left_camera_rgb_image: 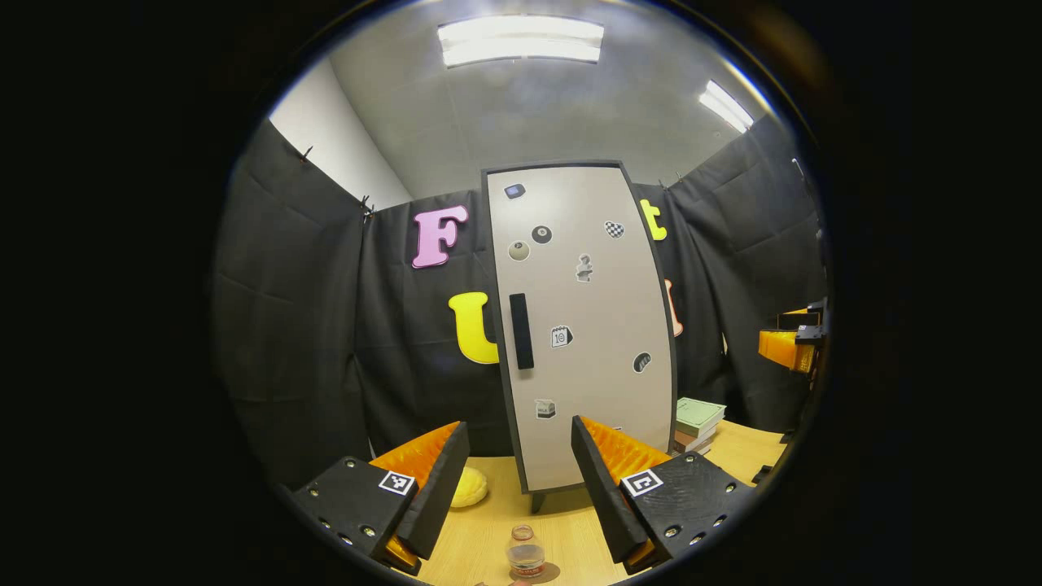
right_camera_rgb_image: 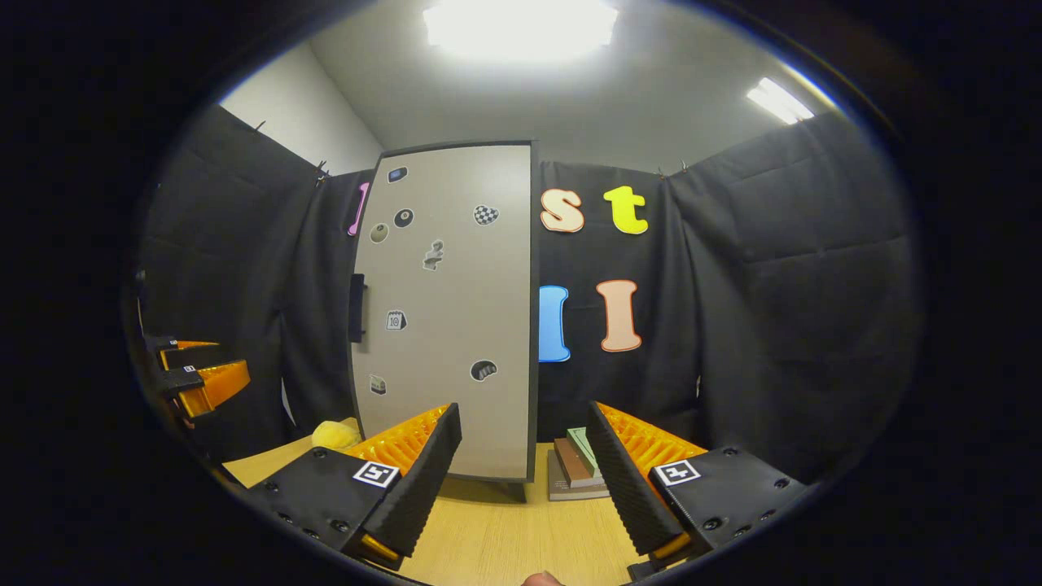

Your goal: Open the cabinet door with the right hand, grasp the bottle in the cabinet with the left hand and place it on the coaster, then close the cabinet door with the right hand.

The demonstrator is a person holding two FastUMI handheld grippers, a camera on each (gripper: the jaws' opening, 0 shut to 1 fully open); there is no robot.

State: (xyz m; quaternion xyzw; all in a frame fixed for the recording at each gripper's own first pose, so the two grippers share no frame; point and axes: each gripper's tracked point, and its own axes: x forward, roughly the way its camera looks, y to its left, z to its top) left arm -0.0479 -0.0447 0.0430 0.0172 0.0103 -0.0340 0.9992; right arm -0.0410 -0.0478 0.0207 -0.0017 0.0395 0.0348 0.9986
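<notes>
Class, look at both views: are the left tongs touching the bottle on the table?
Apart. In the left gripper view the bottle stands on the coaster, with bare table between it and the open left tongs.

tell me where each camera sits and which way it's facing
Left gripper view: rides the left claw, open, facing the shut cabinet door; the bottle stands on the coaster below.
Right gripper view: rides the right claw, open, facing the door from further right; the left claw shows far left.
Shared: door, books, yellow object, table.
</notes>
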